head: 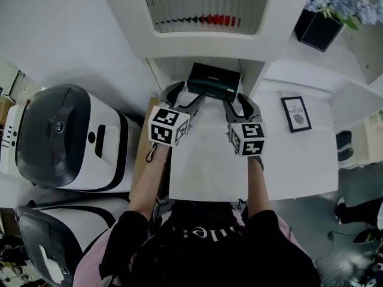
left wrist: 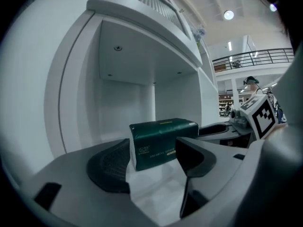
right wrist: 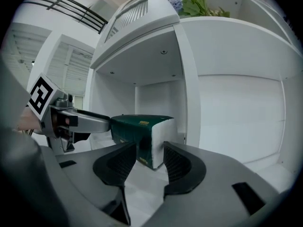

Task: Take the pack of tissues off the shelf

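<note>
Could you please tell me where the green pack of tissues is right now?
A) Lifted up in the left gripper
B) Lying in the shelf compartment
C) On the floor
B: the pack of tissues lies in the shelf compartment, with the left gripper and right gripper open at its ends.

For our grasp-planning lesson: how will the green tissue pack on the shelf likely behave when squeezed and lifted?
The tissue pack probably squashes and weighs little: its white end shows stacked paper. Flat-sided and resting flat, it shouldn't roll.
</note>
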The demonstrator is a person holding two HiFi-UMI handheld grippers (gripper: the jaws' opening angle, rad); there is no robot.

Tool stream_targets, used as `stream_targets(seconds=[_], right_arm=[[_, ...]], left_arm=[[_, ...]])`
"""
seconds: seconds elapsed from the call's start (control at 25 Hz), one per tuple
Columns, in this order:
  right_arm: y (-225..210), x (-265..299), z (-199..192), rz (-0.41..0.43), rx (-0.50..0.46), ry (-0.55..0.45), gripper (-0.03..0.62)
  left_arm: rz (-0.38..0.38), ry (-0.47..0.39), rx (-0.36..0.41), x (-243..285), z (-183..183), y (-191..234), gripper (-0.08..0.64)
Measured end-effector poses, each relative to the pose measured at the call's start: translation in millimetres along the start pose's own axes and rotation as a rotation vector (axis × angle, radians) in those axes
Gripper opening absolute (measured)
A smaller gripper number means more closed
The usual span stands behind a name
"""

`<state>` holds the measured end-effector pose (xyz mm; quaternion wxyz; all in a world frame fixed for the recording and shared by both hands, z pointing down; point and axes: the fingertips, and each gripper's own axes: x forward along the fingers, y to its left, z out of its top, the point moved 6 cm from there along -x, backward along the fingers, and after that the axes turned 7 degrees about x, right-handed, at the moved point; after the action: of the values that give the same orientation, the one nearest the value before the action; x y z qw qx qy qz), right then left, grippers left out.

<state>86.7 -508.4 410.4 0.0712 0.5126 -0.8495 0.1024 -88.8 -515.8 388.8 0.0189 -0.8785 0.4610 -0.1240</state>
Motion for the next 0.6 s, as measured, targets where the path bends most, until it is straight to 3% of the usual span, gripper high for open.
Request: stream_targets(seconds=[0.2, 0.4, 0.6], right_arm=[[0, 3, -1, 0.003, -0.017, 0.0, 0.179], [-1, 5, -1, 0.007, -0.027, -0.005, 0.179], [-4, 3, -2, -0.019, -0.035, -0.006, 0.171]], left_arm=[[0.018, 0.041, -0.002, 20, -6, -3, 0.307], [0.006, 0.009, -0.061, 29, -5, 0, 0.307], [-0.017, -0.02, -0.068, 27, -4, -1, 0.307]])
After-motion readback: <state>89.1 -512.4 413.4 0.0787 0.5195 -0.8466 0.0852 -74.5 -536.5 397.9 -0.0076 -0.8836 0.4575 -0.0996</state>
